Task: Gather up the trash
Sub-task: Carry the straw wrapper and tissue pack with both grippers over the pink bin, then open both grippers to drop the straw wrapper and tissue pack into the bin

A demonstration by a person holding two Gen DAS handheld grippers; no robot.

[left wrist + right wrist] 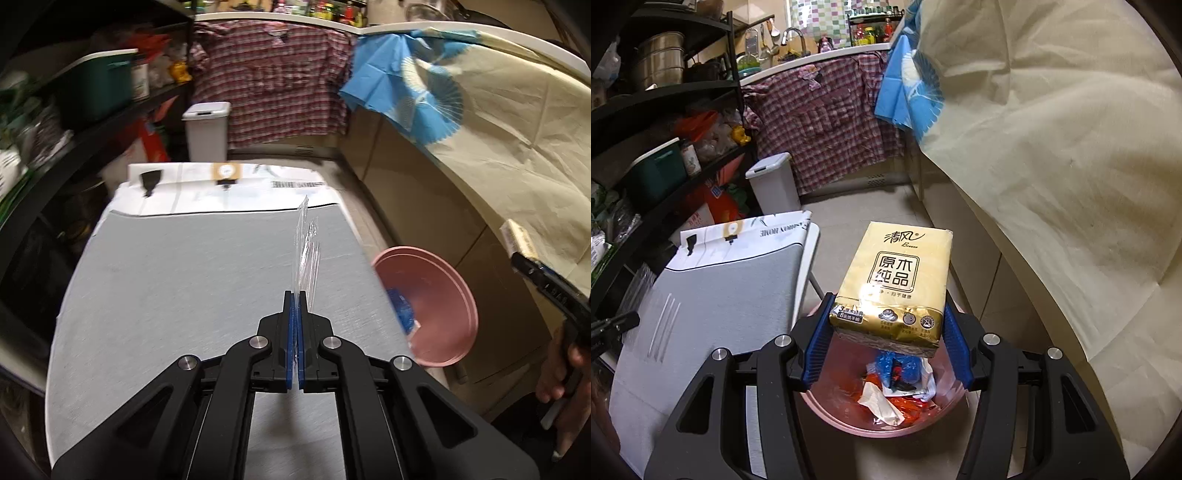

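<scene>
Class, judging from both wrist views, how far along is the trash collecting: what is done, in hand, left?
Done: crumpled wrappers already lie in the pink bin. In hand: the right gripper holds a yellow tissue pack over the bin; the left gripper is shut on a clear plastic wrapper above the grey table. Left: dropping both in.

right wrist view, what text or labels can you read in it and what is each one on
"清风" with "Breeze" under it: top of the yellow tissue pack held in the right claw.
"原木纯品": boxed, middle of the pack.
"3" and "8": dark band at the pack's lower left; the rest of that band and the round icons' captions are too small to read.
"HOME": upside down on the white cover at the table's far end; the word before it is too blurred.
</scene>
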